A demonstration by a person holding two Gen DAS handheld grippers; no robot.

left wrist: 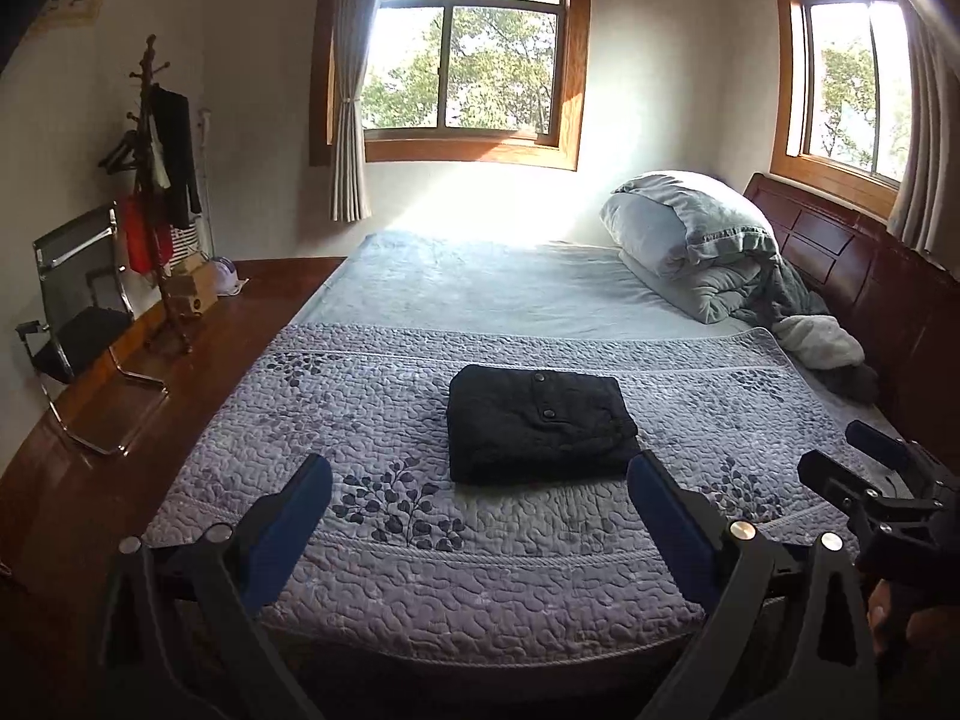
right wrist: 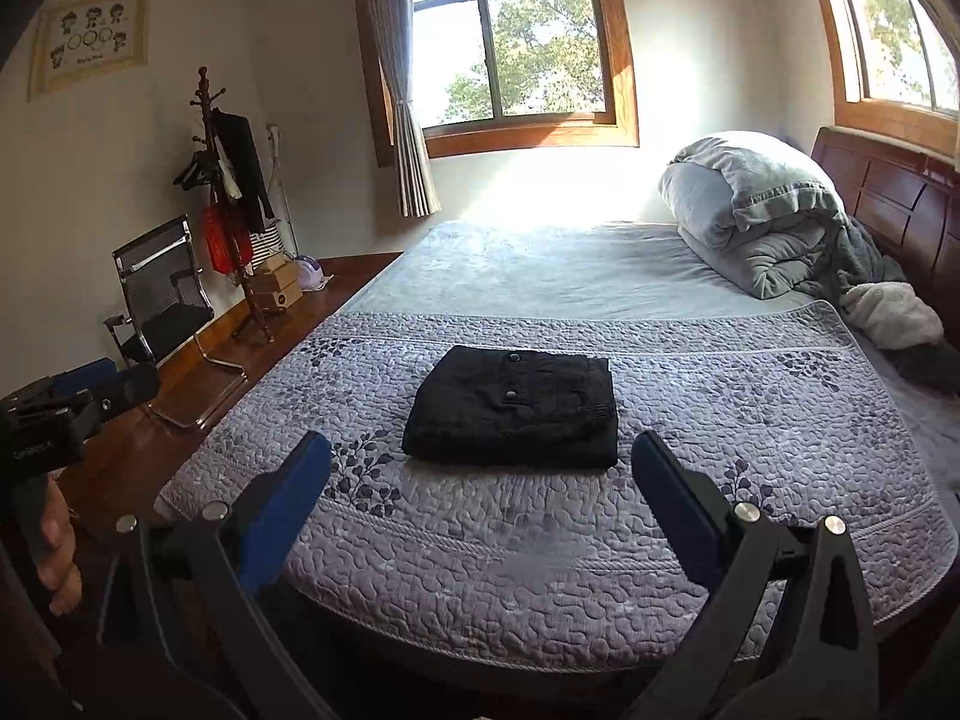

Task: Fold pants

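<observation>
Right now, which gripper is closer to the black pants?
Neither clearly. The folded black pants lie centred ahead of both the left gripper and the right gripper, jaws open, touching nothing. Maybe the right, slightly.

A bedroom with a made bed, two windows and a few things along the wall.

A grey quilt (right wrist: 540,540) with a leaf pattern covers the near part of the bed (right wrist: 540,276). A rolled grey duvet (right wrist: 750,210) lies at the far right beside the dark wooden headboard (right wrist: 888,192), with a white fleece blanket (right wrist: 894,318) just in front of it. On the left, a coat rack (right wrist: 225,192) hung with dark and red clothes stands on the wooden floor (right wrist: 180,420) near a black mesh chair (right wrist: 162,300). A framed picture (right wrist: 90,42) hangs on the wall, and a curtain (right wrist: 402,120) hangs beside the centre window (right wrist: 510,48).
</observation>
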